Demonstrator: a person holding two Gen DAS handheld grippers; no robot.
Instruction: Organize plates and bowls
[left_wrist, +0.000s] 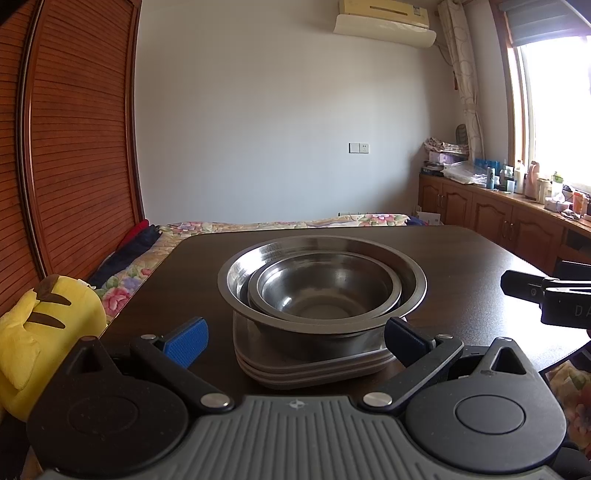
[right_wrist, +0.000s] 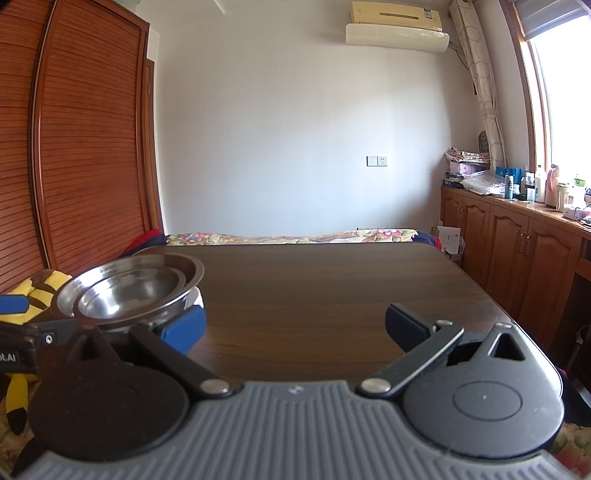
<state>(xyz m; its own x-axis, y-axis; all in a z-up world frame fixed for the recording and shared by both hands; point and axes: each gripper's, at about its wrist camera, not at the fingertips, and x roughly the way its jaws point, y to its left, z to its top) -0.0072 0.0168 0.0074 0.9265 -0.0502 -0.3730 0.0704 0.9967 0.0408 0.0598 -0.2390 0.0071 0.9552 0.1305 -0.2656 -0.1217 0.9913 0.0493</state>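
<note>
A small steel bowl (left_wrist: 325, 291) nests inside a wide steel bowl (left_wrist: 236, 269), and both rest on a stack of grey plates (left_wrist: 314, 369) on the dark wooden table (left_wrist: 461, 258). My left gripper (left_wrist: 295, 338) is open, its blue-padded fingers either side of the plate stack's near edge, touching nothing. In the right wrist view the nested bowls (right_wrist: 129, 291) sit at the left, partly behind my left finger. My right gripper (right_wrist: 295, 328) is open over bare table, holding nothing. The other gripper (left_wrist: 546, 299) shows at the right edge of the left wrist view.
A yellow plush toy (left_wrist: 48, 332) lies left of the table on a floral bed (left_wrist: 258, 225). Wooden louvred wardrobe doors (left_wrist: 74, 147) stand at the left. Cabinets (right_wrist: 517, 251) with bottles line the right wall under the window.
</note>
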